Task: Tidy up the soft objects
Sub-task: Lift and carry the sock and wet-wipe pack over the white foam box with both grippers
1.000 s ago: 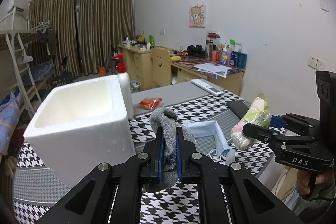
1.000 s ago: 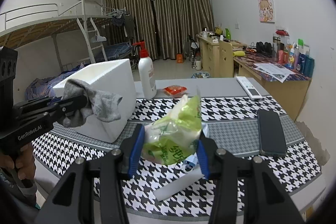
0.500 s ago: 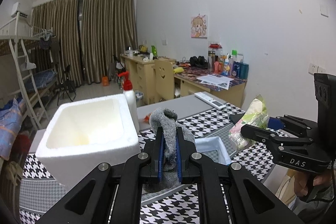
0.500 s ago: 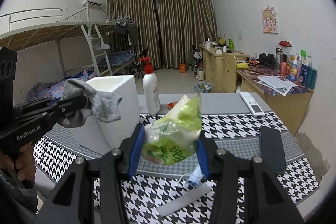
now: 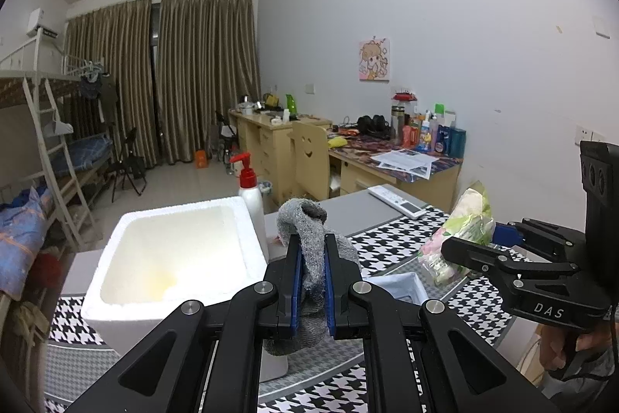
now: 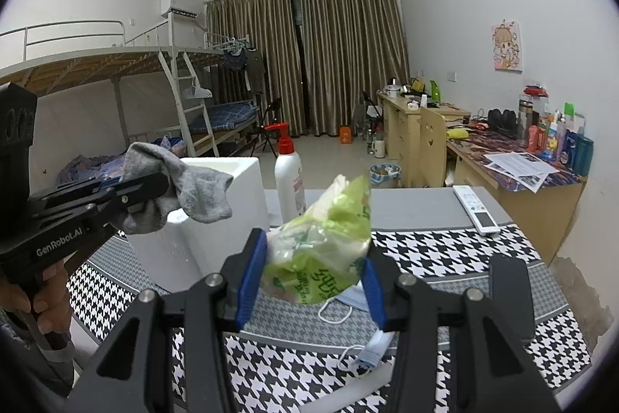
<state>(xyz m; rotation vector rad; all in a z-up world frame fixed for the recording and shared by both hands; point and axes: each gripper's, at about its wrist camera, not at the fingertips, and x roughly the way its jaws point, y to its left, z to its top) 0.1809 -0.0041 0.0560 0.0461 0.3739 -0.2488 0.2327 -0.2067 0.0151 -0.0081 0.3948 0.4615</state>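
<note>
Nothing is stowed yet – the foam box (image 5: pixel 170 258) at the tabletop's left edge is empty. Left gripper (image 5: pixel 312 281) is clamped on a grey sock (image 5: pixel 309 242), right gripper (image 6: pixel 309 281) on a green packet (image 6: pixel 325 239) – both held above the tabletop; a mask (image 6: pixel 367 343) lies at the near edge

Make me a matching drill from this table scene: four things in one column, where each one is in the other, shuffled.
Things:
1. sock
2. green bag
3. face mask
4. remote

Places:
A. lying on the grey strip at the table's far right
B. clamped in the left tongs
C. lying on the checked cloth under the right tongs
D. clamped in the right tongs

Pairs: 1-B, 2-D, 3-C, 4-A
</note>
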